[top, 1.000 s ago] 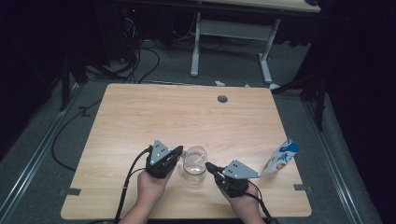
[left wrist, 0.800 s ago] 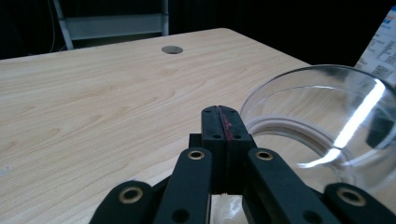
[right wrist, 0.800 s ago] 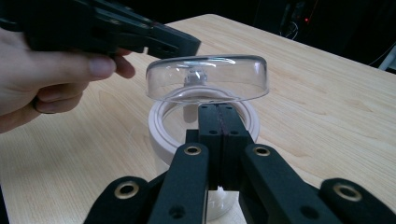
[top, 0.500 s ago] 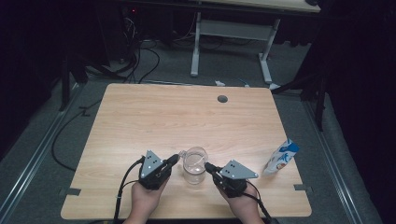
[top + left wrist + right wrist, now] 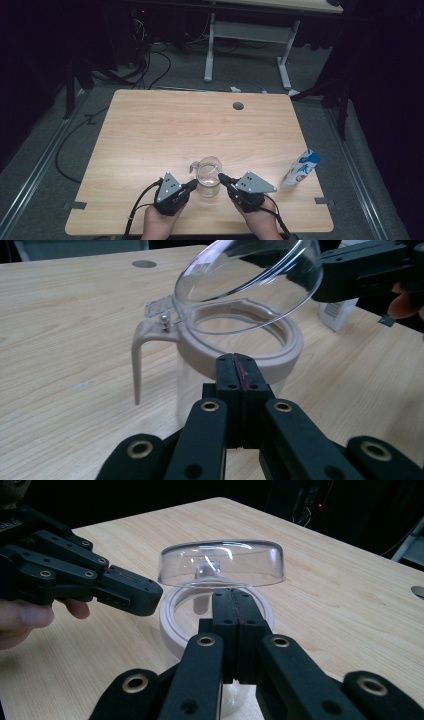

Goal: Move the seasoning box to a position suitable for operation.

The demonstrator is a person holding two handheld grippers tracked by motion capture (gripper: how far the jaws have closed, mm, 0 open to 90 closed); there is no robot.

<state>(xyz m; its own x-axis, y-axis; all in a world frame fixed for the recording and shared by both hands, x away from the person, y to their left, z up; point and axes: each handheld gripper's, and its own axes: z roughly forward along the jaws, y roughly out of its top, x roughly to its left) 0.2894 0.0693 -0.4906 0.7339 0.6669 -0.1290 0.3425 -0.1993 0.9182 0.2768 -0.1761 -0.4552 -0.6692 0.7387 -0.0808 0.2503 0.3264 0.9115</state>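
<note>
A clear jug (image 5: 207, 179) with a beige rim (image 5: 284, 351) and a beige handle (image 5: 137, 366) stands near the table's front edge. Its clear domed lid (image 5: 250, 275) is tilted up on its hinge. My left gripper (image 5: 192, 184) is shut and empty, its tip just short of the rim's left side (image 5: 235, 362). My right gripper (image 5: 222, 178) is also shut, coming in from the jug's right. In the left gripper view the right gripper's tip (image 5: 325, 275) lies against the lid's raised edge. From the right gripper view (image 5: 232, 597) the lid (image 5: 220, 562) hangs above the rim.
A blue and white pouch (image 5: 300, 167) stands at the table's right edge. A round cable hole (image 5: 238, 105) sits at the far side of the wooden table (image 5: 150, 130). Cables and a second desk's legs are on the floor beyond.
My left gripper has drawn back toward the near edge and slightly down, away from the jug. The right gripper and the jug have stayed in place.
</note>
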